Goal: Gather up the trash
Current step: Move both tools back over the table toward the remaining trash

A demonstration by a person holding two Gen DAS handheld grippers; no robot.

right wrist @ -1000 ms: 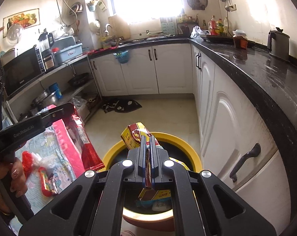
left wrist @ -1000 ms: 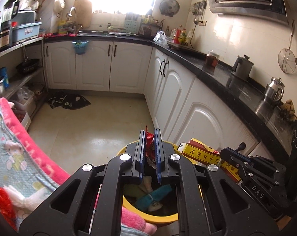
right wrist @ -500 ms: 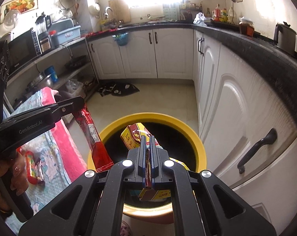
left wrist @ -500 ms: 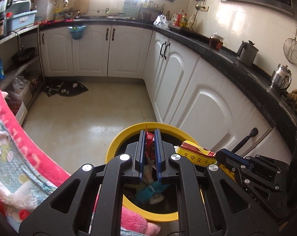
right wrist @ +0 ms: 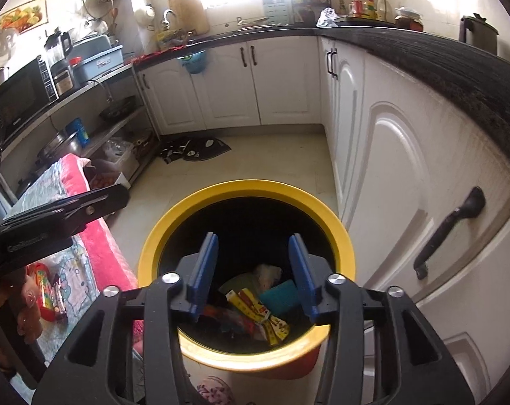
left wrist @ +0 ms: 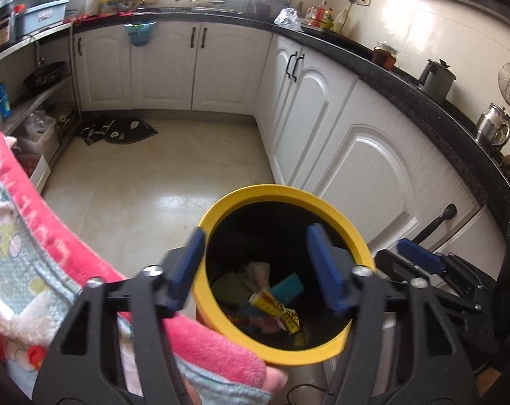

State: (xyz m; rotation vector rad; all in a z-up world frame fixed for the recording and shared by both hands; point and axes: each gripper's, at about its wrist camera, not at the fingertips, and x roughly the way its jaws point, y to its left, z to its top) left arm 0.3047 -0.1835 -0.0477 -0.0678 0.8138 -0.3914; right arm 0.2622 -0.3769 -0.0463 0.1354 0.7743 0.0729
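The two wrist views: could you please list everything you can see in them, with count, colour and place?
bin: one, yellow rim, on floor by cabinets.
trash in bin: several pieces, yellow-red wrappers, teal block, at bin bottom.
blanket: one, pink and pale blue, left of bin.
snack packets: a few, red, on blanket.
floor mat: one, dark, far floor.
cabinets: white, along walls.
countertop: black, above cabinets.
kettles: two, metal, on countertop.
microwave: one, black, left shelf.
left tongs: open over bin.
right tongs: open over bin.
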